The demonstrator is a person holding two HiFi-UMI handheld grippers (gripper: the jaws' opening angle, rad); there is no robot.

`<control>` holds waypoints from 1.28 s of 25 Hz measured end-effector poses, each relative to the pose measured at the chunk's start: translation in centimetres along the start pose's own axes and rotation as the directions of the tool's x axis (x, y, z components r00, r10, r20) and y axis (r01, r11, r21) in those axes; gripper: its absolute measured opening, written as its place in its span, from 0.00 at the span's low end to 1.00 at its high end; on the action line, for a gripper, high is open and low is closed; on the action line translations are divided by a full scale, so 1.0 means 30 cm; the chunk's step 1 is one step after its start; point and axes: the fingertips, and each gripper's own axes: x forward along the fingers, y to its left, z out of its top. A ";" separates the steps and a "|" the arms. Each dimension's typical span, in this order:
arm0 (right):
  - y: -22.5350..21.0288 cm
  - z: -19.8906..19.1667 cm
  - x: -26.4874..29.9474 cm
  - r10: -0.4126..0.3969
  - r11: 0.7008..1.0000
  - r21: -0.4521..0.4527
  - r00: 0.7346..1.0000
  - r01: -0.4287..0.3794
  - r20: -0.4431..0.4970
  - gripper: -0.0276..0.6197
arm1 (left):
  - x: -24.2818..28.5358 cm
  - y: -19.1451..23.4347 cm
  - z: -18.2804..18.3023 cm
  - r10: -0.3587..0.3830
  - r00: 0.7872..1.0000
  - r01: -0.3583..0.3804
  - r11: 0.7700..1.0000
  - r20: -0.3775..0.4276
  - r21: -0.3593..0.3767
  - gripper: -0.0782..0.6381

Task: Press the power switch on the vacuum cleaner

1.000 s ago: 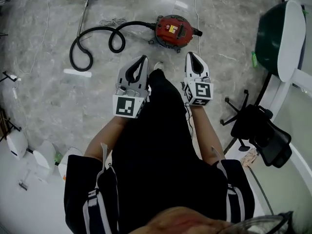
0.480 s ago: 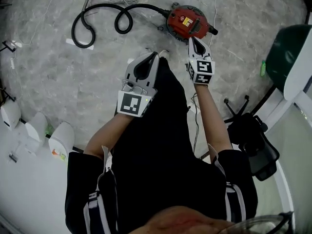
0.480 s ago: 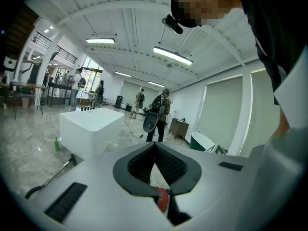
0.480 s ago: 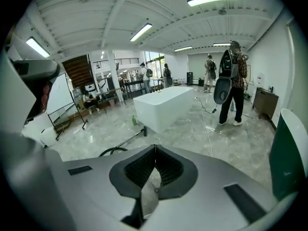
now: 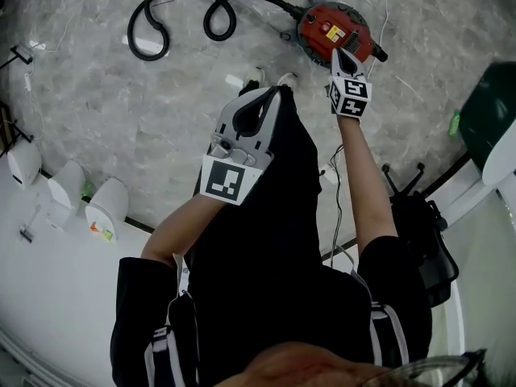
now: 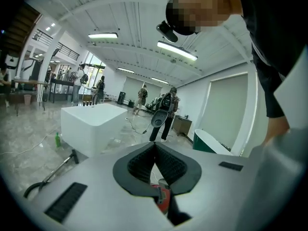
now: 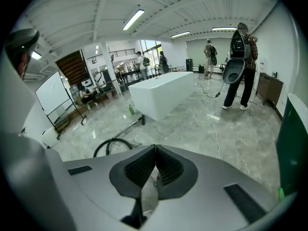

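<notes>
Approach stage, switch not yet pressed. Red vacuum cleaner [image 5: 332,27] stands on the marble floor [image 5: 121,111], with its hose [image 5: 181,14] looped beside it. Right arm is fully outstretched. Right gripper [image 5: 338,52] has its jaws together and empty, tip over the canister's near edge. The next move probably calls for a short downward push on the switch, which is too small to locate. Left gripper [image 5: 273,92], likewise closed on nothing, hangs near the body.

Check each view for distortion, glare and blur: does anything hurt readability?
Head view: wide-angle bending toward the edges, mild glare patches on the floor, and the vacuum is sharp. Left gripper view: strong fisheye with black corners, and the ceiling lights are blown out. Right gripper view: same fisheye and dark corners, with the glossy floor mirroring the lights; distant people are small but clear.
</notes>
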 end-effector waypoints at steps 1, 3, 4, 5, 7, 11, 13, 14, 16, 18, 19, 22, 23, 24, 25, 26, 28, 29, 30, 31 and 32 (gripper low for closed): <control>-0.019 -0.012 0.029 -0.010 1.000 -0.009 1.000 0.010 -0.011 0.07 | 0.012 0.004 -0.009 -0.005 1.000 0.005 1.000 -0.006 0.004 0.13; -0.044 -0.027 0.072 -0.033 0.999 -0.031 0.999 0.032 -0.026 0.07 | 0.030 0.011 -0.030 -0.011 1.000 0.010 1.000 -0.020 -0.005 0.13; -0.050 -0.034 0.089 -0.041 0.998 -0.040 0.999 0.040 -0.031 0.07 | 0.037 0.013 -0.038 -0.011 1.000 0.011 1.000 -0.023 -0.015 0.13; -0.056 -0.043 0.105 -0.047 0.998 -0.046 0.998 0.045 -0.039 0.07 | 0.044 0.013 -0.045 -0.010 1.000 0.010 1.000 -0.024 -0.025 0.13; -0.070 -0.067 0.140 -0.052 0.997 -0.055 0.996 0.048 -0.068 0.07 | 0.058 0.012 -0.055 -0.007 1.000 0.006 0.999 -0.024 -0.039 0.13; -0.104 -0.151 0.247 -0.055 0.997 -0.058 0.984 0.046 -0.167 0.07 | 0.092 0.018 -0.103 -0.006 0.999 0.005 0.999 -0.039 -0.031 0.13; -0.115 -0.199 0.299 -0.053 0.998 -0.055 0.977 0.043 -0.208 0.07 | 0.102 0.013 -0.143 -0.017 0.998 0.015 0.999 -0.056 -0.038 0.13; -0.120 -0.222 0.323 -0.051 0.998 -0.055 0.974 0.040 -0.223 0.07 | 0.106 0.011 -0.166 -0.022 0.998 0.019 0.999 -0.067 -0.042 0.13; -0.132 -0.256 0.374 -0.046 0.998 -0.058 0.970 0.033 -0.240 0.07 | 0.119 0.014 -0.209 -0.026 0.996 0.022 0.999 -0.084 -0.048 0.13; -0.143 -0.279 0.423 -0.045 0.998 -0.064 0.967 0.030 -0.252 0.07 | 0.129 0.026 -0.240 -0.018 0.996 0.013 0.998 -0.087 -0.059 0.13; -0.148 -0.290 0.441 -0.046 0.997 -0.066 0.964 0.030 -0.260 0.07 | 0.131 0.031 -0.252 -0.013 0.996 0.007 0.998 -0.087 -0.066 0.13; -0.157 -0.329 0.480 -0.048 0.997 -0.066 0.958 0.030 -0.284 0.07 | 0.130 0.041 -0.283 0.000 0.996 -0.007 0.997 -0.090 -0.077 0.13; -0.158 -0.344 0.492 -0.045 0.998 -0.065 0.956 0.027 -0.290 0.07 | 0.131 0.043 -0.293 0.004 0.996 -0.011 0.997 -0.093 -0.080 0.13; -0.159 -0.359 0.505 -0.040 0.998 -0.064 0.955 0.022 -0.295 0.07 | 0.135 0.045 -0.302 0.008 0.995 -0.016 0.996 -0.095 -0.082 0.13; -0.162 -0.374 0.520 -0.035 0.998 -0.065 0.953 0.016 -0.300 0.07 | 0.141 0.048 -0.309 0.012 0.995 -0.020 0.996 -0.095 -0.084 0.13; -0.168 -0.389 0.538 -0.030 0.998 -0.069 0.951 0.010 -0.306 0.07 | 0.150 0.051 -0.314 0.016 0.995 -0.024 0.996 -0.094 -0.086 0.13; -0.188 -0.420 0.576 -0.036 0.996 -0.086 0.943 0.007 -0.331 0.07 | 0.165 0.058 -0.328 0.022 0.995 -0.031 0.995 -0.095 -0.097 0.13; -0.199 -0.438 0.591 -0.046 0.995 -0.098 0.936 0.013 -0.349 0.07 | 0.167 0.059 -0.336 0.025 0.995 -0.035 0.994 -0.098 -0.105 0.13; -0.211 -0.457 0.601 -0.061 0.994 -0.109 0.928 0.022 -0.367 0.07 | 0.166 0.058 -0.344 0.028 0.995 -0.039 0.993 -0.100 -0.112 0.13; -0.223 -0.474 0.608 -0.079 0.992 -0.120 0.922 0.036 -0.380 0.07 | 0.162 0.057 -0.351 0.032 0.994 -0.044 0.992 -0.104 -0.117 0.13; -0.236 -0.487 0.614 -0.098 0.991 -0.127 0.918 0.053 -0.385 0.07 | 0.158 0.057 -0.359 0.035 0.994 -0.048 0.992 -0.107 -0.119 0.13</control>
